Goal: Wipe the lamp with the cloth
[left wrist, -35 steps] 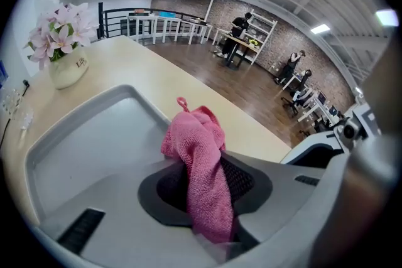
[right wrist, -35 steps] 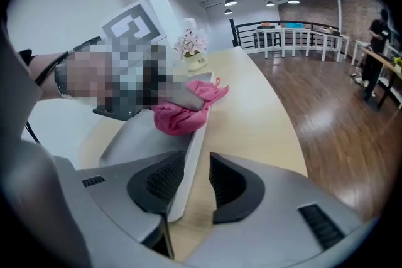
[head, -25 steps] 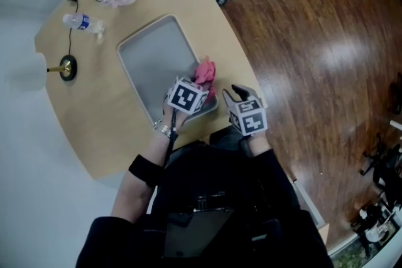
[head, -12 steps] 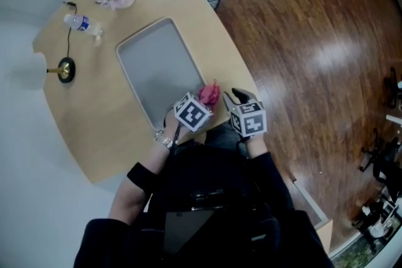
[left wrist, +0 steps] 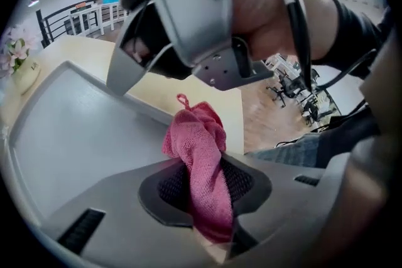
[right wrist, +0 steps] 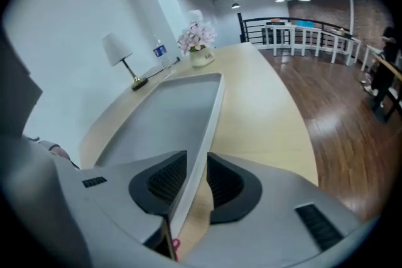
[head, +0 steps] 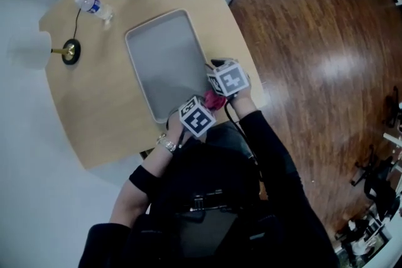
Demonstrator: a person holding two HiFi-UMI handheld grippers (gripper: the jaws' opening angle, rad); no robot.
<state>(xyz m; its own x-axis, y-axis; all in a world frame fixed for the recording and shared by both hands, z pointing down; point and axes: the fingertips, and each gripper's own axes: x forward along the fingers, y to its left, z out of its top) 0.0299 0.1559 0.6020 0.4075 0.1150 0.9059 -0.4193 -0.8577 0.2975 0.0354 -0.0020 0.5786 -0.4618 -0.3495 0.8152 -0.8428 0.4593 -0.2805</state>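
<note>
Left hand-held gripper (left wrist: pixel 204 191) pinched tight on the pink cloth (left wrist: pixel 200 147), by the near corner of the tray (head: pixel 164 66). Right hand-held gripper (right wrist: pixel 191 184) sits astride the tray's rim; its jaws have just been closing, with a slim gap showing on one side. Lamp (head: pixel 32 49) stands at the counter's (head: pixel 103 119) far edge, well apart from the cloth.

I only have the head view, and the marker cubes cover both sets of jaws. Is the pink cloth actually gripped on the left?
Observer: Yes. In the left gripper view the left gripper is clamped on the pink cloth, which bunches up above its jaws.
Operator: And the right one?
Observer: The right gripper straddles the raised rim of the tray. Its jaws have just been closing, but a gap shows beside the rim, so no grip.
</note>
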